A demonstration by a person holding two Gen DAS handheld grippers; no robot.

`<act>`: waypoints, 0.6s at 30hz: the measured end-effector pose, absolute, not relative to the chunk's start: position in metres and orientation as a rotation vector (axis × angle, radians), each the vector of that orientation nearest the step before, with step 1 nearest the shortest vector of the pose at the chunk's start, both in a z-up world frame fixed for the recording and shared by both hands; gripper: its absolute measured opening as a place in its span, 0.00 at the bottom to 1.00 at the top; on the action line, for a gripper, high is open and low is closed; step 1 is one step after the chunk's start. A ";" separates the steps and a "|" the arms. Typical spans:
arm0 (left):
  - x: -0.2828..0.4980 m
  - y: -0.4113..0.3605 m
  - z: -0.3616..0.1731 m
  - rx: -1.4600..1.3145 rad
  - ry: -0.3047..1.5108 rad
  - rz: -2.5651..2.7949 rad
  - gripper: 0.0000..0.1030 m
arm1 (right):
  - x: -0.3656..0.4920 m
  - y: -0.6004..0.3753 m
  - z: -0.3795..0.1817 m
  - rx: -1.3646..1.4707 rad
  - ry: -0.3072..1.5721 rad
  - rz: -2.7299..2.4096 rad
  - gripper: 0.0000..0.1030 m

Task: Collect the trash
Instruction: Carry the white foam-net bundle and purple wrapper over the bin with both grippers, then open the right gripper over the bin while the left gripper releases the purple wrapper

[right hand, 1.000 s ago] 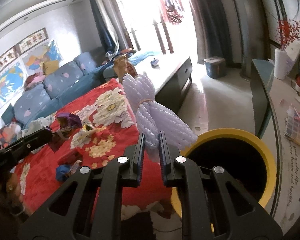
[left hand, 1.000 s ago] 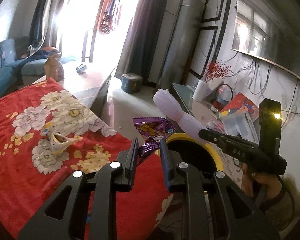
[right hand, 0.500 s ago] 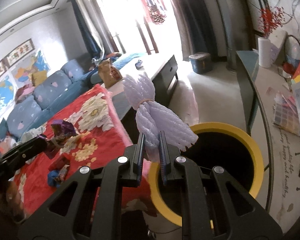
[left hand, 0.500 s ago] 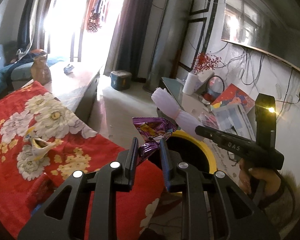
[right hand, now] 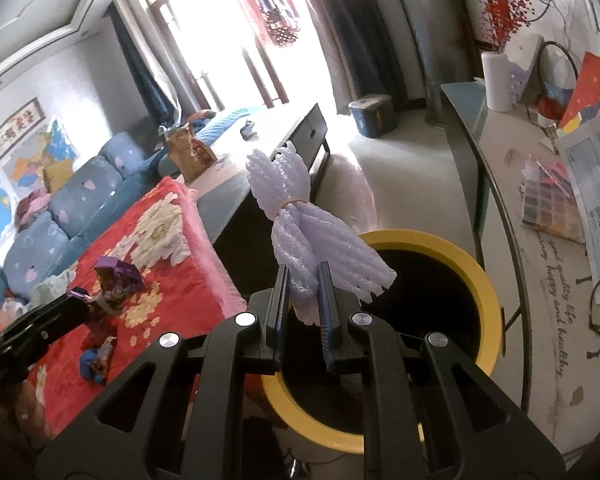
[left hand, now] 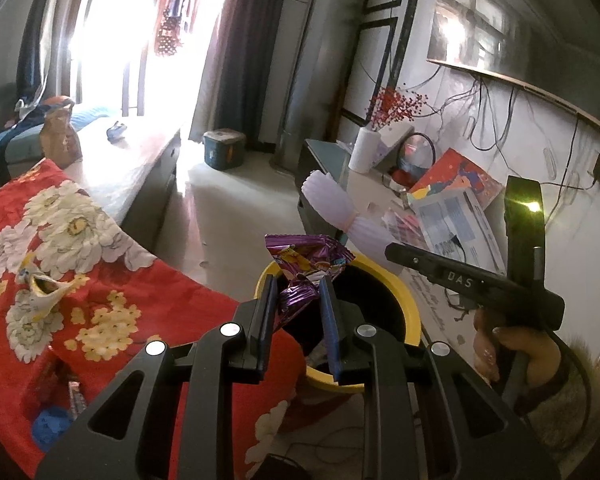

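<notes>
My left gripper (left hand: 298, 292) is shut on a purple snack wrapper (left hand: 306, 264) and holds it over the near rim of a yellow-rimmed black trash bin (left hand: 400, 292). My right gripper (right hand: 303, 284) is shut on a bundle of pale lilac foam netting (right hand: 300, 220) tied with a rubber band, above the bin's (right hand: 488, 292) left rim. The right gripper (left hand: 396, 250) with the netting (left hand: 340, 210) also shows in the left wrist view, over the bin's far side. The left gripper's wrapper (right hand: 118, 280) shows in the right wrist view.
A red floral blanket (left hand: 112, 300) holds a crumpled yellow-white wrapper (left hand: 46, 286) and more wrappers (right hand: 98, 358). A long low table (right hand: 268, 152) stands beyond it. A desk (right hand: 500, 184) with papers and a vase runs along the right wall. A blue sofa (right hand: 60, 208) is at left.
Both grippers have moved towards the bin with their loads. The wrapper has gone from beside the bin to over its near rim, and the bin looms larger in both views.
</notes>
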State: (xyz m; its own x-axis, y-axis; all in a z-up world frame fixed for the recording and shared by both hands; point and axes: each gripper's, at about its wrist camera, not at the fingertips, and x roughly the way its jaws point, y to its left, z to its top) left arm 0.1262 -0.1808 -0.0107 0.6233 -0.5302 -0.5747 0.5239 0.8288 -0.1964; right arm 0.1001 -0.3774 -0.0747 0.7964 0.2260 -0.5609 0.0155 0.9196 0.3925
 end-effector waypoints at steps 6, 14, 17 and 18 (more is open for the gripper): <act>0.128 -0.195 -0.019 -0.001 0.677 -0.620 0.20 | 0.101 -0.387 -0.083 0.409 0.660 0.087 0.09; 0.131 -0.213 -0.033 0.012 0.704 -0.641 0.20 | 0.103 -0.403 -0.098 0.443 0.689 0.043 0.09; 0.134 -0.218 -0.038 0.013 0.716 -0.649 0.20 | 0.103 -0.408 -0.103 0.458 0.699 0.028 0.10; 0.135 -0.221 -0.040 0.011 0.722 -0.653 0.20 | 0.104 -0.409 -0.104 0.462 0.703 0.025 0.10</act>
State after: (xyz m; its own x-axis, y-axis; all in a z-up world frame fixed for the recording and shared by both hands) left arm 0.1351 -0.2207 -0.0402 0.5625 -0.5505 -0.6169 0.5581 0.8033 -0.2079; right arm 0.1039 -0.4095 -0.1041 0.7669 0.1749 -0.6175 0.1311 0.8991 0.4175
